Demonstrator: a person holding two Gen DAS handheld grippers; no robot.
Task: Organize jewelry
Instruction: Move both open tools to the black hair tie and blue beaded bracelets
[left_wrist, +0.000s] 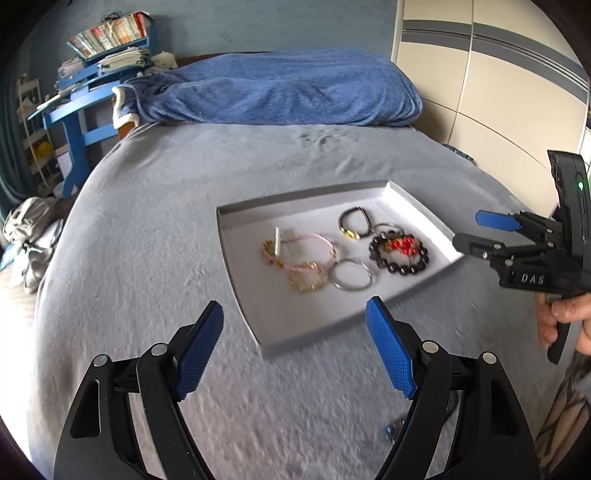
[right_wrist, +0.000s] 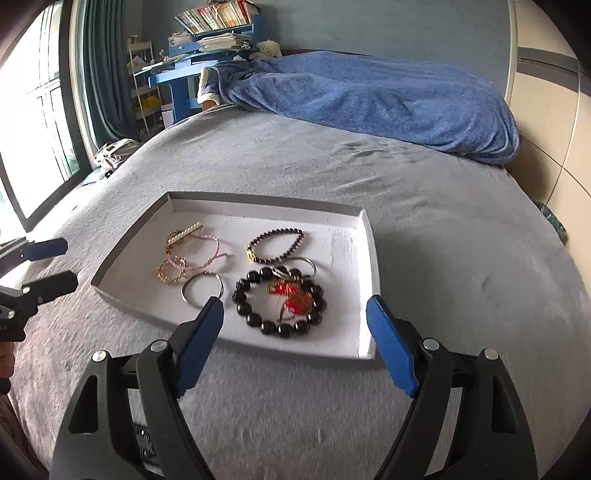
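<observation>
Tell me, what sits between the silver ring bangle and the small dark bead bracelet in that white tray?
Only bare white tray floor: the silver bangle and small dark bead bracelet lie apart, seen in the right wrist view.

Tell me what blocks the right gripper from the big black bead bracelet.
Nothing visible does. The right gripper is open over the tray's near edge, and the black bead bracelet lies uncovered just ahead, overlapping only a red charm.

Shallow white tray flat on the bed, holding a big black bead bracelet around a red charm, a thin dark bead bracelet, a silver ring, pink cords, gold chain.
</observation>
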